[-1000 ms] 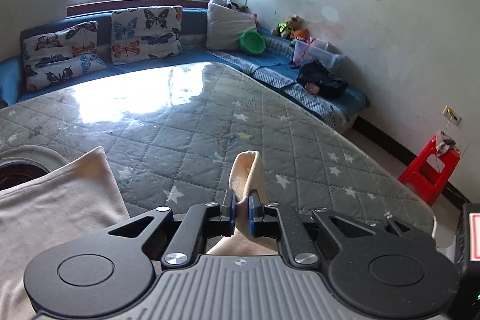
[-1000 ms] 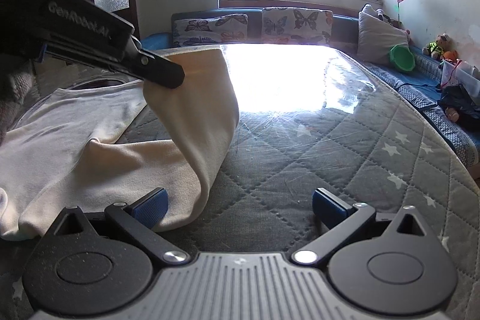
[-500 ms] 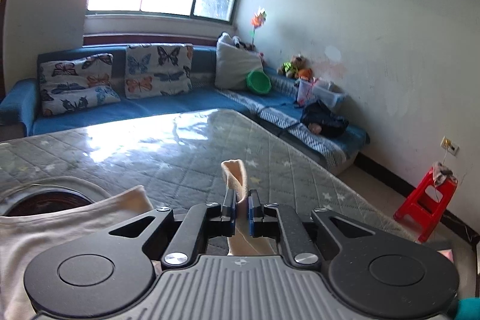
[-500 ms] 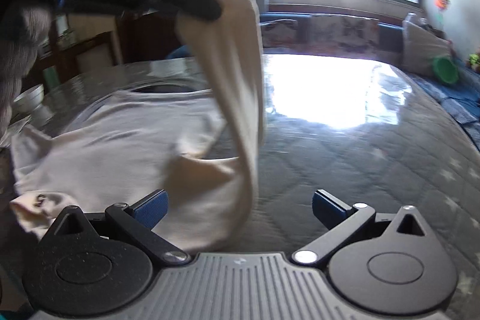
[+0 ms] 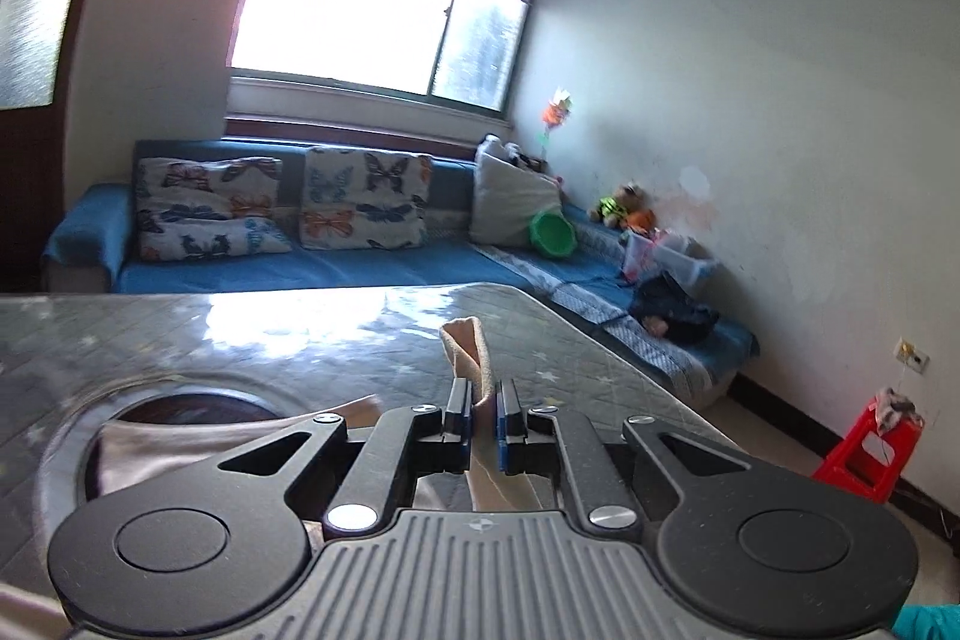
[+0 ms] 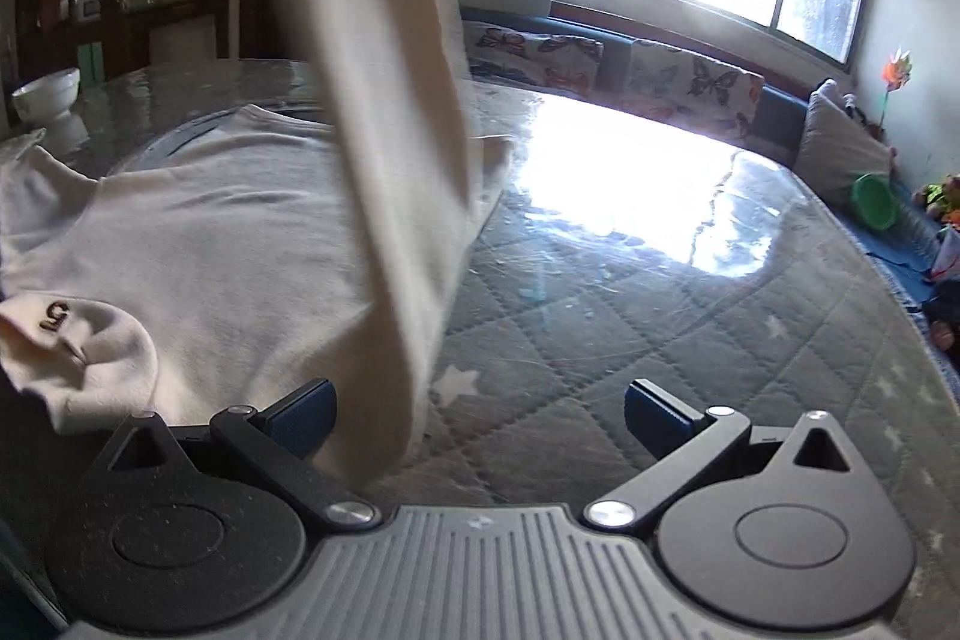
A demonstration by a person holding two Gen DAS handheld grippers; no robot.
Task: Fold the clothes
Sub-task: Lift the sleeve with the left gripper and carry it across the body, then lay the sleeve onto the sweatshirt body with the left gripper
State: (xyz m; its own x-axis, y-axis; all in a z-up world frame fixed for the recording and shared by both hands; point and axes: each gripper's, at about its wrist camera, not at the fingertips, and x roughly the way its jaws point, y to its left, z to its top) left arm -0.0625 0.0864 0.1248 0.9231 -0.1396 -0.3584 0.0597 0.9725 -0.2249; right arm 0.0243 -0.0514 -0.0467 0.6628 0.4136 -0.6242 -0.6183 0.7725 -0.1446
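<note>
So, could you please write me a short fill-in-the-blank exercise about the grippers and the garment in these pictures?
1. The left gripper is shut on a fold of the ____ garment.
2. The right gripper has its jaws ____, holding nothing.
3. The sleeve hangs ____ the garment's body, which lies on the quilted table cover.
4. Printed on the turned-up corner nearest the right gripper is the figure ____.

Missing words: cream; open; above; 5
</note>
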